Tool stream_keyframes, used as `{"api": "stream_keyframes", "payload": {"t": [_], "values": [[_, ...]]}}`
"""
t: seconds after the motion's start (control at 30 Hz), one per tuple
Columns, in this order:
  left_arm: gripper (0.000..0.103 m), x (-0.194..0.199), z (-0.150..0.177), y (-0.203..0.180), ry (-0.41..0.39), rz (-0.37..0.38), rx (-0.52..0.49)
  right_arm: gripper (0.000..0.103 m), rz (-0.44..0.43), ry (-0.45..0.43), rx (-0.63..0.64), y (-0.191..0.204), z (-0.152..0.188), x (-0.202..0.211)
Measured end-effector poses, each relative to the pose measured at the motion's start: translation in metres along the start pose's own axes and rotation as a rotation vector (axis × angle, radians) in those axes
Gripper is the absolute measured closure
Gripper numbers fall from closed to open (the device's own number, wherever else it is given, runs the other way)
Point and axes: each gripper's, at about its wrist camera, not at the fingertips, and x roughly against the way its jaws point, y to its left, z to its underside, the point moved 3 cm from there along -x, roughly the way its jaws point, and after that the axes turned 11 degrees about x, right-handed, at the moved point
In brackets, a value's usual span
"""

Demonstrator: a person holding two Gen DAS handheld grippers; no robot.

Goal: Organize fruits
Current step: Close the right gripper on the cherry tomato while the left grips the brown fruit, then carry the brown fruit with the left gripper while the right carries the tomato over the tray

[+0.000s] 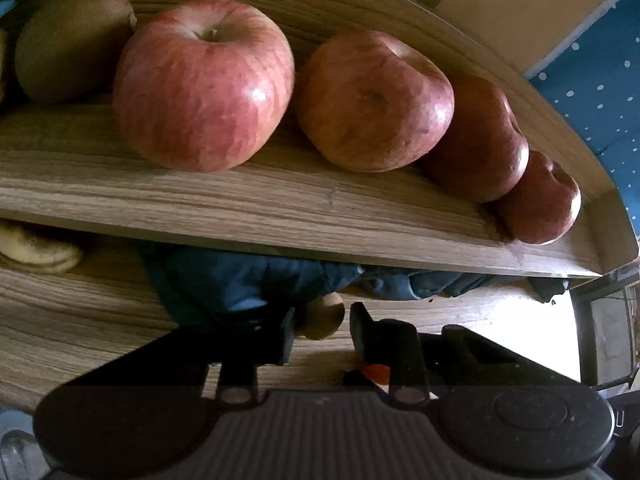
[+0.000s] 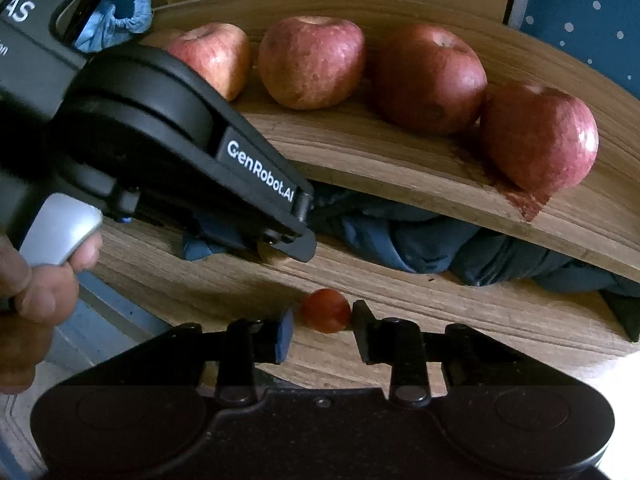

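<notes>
Four apples (image 2: 312, 66) already sit in a row on the upper shelf (image 2: 380, 152). Below that shelf, your right gripper (image 2: 322, 330) holds a small red fruit (image 2: 326, 311) between barely parted fingers, and your left gripper (image 1: 320, 334) likewise brackets a small tan fruit (image 1: 322, 316); I cannot tell whether either is truly clamped, and both fruits still need placing.

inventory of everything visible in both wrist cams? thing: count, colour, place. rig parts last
apples: 4, red, in a row on the upper wooden shelf
kiwi: 1, brown-green, upper shelf, left of the apples
banana: 1, yellow with dark spots, lower shelf, far left
dark blue cloth: 1, bundled on the lower shelf under the upper one
tan round fruit: 1, lower shelf, between the left jaws
small red fruit: 1, lower shelf, between the right jaws
light blue fabric: 1, behind the shelf, upper left
left gripper: 1, black, jaws apart around the tan fruit
right gripper: 1, black, jaws apart around the red fruit
hand: 1, on the left gripper's trigger
</notes>
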Motion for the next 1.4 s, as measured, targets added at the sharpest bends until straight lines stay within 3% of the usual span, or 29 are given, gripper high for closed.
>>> {"api": "stream_keyframes", "payload": {"t": [0.7, 1.4], "values": [[0.075, 0.001, 0.015, 0.008, 0.021, 0.006, -0.001, 0.076, 0.002, -0.006, -0.042, 0.006, 0.013, 0.014], [0.075, 0.051, 0.034, 0.033, -0.053, 0.001, 0.034, 0.076, -0.023, -0.077, 0.003, 0.039, 0.014, 0.046]]}}
